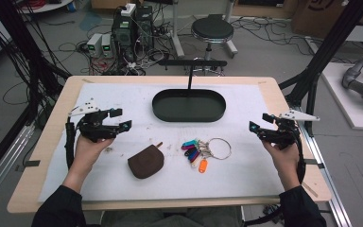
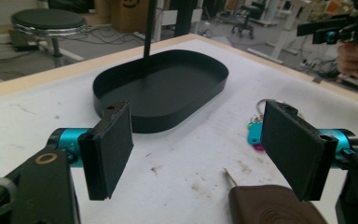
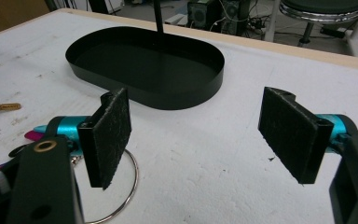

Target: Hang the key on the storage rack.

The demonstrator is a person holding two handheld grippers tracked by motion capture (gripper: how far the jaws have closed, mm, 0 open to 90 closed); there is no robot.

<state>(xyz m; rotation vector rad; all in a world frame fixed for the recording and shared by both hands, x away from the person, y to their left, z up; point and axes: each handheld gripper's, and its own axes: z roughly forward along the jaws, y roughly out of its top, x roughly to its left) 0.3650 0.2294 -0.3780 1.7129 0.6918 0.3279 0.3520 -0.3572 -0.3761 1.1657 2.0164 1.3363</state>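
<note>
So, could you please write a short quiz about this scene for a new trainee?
1. True or false: the pouch lies inside the tray.
2. What lies on the mat right of the pouch: A) keys, B) scissors, C) a cup?
3. Are the left tool and the right tool open or shut?

Key:
1. False; it lies on the mat, in front of the tray.
2. A; the keys hang on a ring with coloured tags.
3. Both open, holding nothing.
</note>
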